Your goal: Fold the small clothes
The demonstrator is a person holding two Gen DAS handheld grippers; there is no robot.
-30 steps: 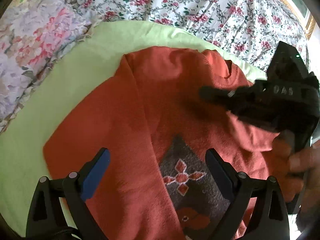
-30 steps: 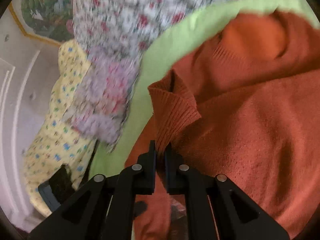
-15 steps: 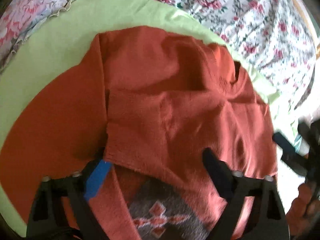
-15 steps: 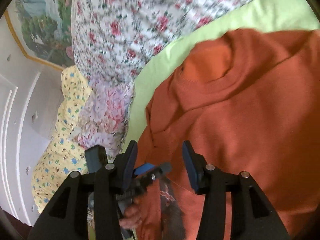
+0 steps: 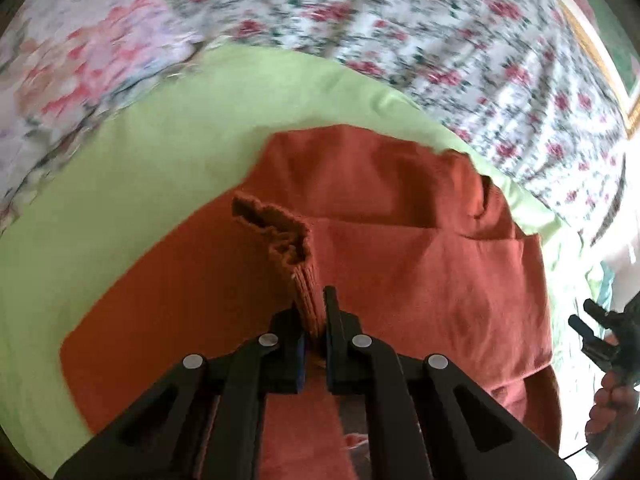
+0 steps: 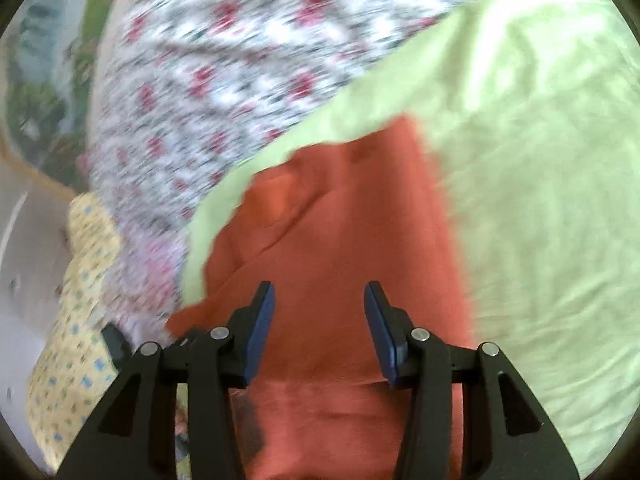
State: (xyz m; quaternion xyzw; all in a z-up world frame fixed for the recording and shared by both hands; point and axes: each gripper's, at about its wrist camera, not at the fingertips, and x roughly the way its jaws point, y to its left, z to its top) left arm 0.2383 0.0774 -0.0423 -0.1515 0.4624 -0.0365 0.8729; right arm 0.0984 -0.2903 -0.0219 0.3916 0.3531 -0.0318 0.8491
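An orange knit sweater point(image 5: 420, 264) lies on a light green cloth point(image 5: 132, 184), its right sleeve folded across the chest. My left gripper point(image 5: 314, 308) is shut on the ribbed cuff point(image 5: 280, 232) of a sleeve and holds it raised above the sweater. My right gripper point(image 6: 318, 304) is open and empty, hovering over the orange sweater point(image 6: 344, 220) in the right wrist view. The right gripper also shows at the right edge of the left wrist view point(image 5: 600, 336).
A floral bedspread point(image 5: 440, 20) lies beyond the green cloth point(image 6: 540, 160). A pink-flowered pillow point(image 5: 80, 60) sits far left. A yellow patterned cloth point(image 6: 68, 340) lies at the lower left of the right wrist view.
My left gripper went from open to shut on the sleeve cuff and lifted it. My right gripper let go of the other sleeve, opened, and drew away to the right.
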